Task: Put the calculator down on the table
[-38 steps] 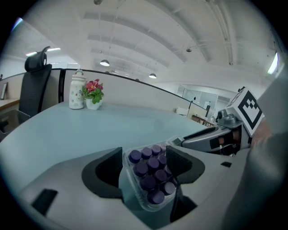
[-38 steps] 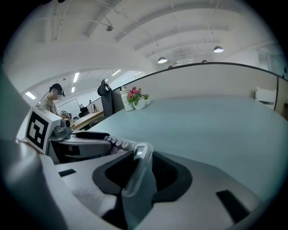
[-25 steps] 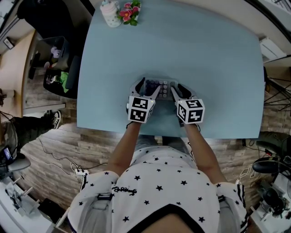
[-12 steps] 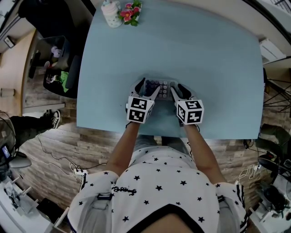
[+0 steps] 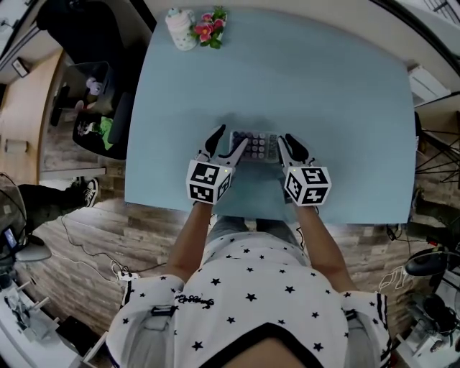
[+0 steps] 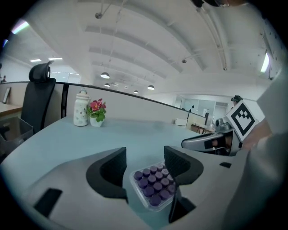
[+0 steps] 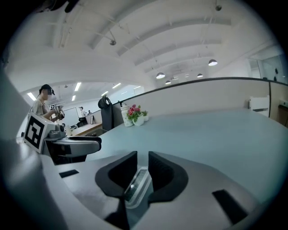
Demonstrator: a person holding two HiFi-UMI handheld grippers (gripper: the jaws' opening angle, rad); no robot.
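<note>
A clear-cased calculator (image 5: 257,146) with dark purple keys lies at the near middle of the pale blue table (image 5: 323,86). My right gripper (image 5: 290,141) is at its right end. In the right gripper view the jaws have just been closing and now pinch the calculator's thin edge (image 7: 135,187). My left gripper (image 5: 233,136) straddles the left end. Its jaws have just been closing a little but still stand wide. The keypad (image 6: 153,187) sits tilted between them, its right side hidden behind one jaw. I cannot tell if the calculator still rests on the table.
A white vase (image 5: 180,25) and a small pot of pink flowers (image 5: 210,21) stand at the table's far left corner. A black office chair (image 5: 86,29) is beyond that corner. The table's near edge runs just under the grippers. A person stands far off in the right gripper view.
Both grippers have risen toward the camera and look larger, their marker cubes a little further apart. The calculator stays between them.
</note>
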